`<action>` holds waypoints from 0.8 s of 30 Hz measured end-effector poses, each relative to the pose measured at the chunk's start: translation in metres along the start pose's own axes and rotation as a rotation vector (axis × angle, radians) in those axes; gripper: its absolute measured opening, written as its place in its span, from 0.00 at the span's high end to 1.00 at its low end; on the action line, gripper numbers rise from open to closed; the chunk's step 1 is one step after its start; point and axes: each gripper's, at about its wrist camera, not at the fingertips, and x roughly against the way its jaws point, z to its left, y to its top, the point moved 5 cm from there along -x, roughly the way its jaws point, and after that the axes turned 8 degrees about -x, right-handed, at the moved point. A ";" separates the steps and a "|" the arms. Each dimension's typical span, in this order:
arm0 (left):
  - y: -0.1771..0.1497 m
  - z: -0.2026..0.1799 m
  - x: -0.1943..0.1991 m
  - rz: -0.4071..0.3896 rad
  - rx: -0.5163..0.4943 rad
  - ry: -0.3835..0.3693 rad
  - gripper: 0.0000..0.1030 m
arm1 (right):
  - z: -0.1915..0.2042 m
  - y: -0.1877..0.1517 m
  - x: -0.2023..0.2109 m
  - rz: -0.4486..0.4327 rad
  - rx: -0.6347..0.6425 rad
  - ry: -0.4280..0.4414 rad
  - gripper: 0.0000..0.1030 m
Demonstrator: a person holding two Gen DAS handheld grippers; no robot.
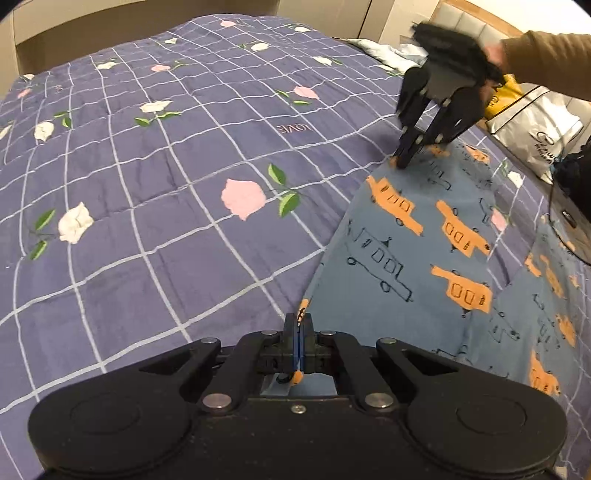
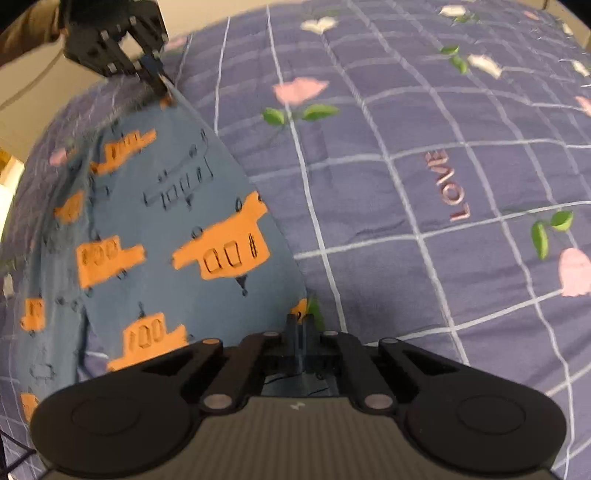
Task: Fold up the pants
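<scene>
Blue pants (image 1: 413,236) with orange and outlined vehicle prints lie on a bed. My left gripper (image 1: 299,321) is shut on one corner of the pants' edge, cloth pinched between its pads. My right gripper (image 1: 404,157) is shut on the far corner of the same edge. In the right wrist view, the right gripper (image 2: 301,321) pinches the pants (image 2: 177,229), and the left gripper (image 2: 160,83) holds the far corner. The edge is stretched between both grippers.
A purple grid-patterned quilt (image 1: 155,177) with pink and white flowers covers the bed. A white and yellow bag (image 1: 532,122) and a dark object (image 1: 576,184) lie at the bed's right side. A headboard (image 1: 476,22) stands beyond.
</scene>
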 end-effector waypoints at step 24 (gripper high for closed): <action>-0.071 -0.153 0.090 -0.114 -0.109 0.004 1.00 | 0.203 -0.121 0.093 -0.227 -0.058 0.045 0.99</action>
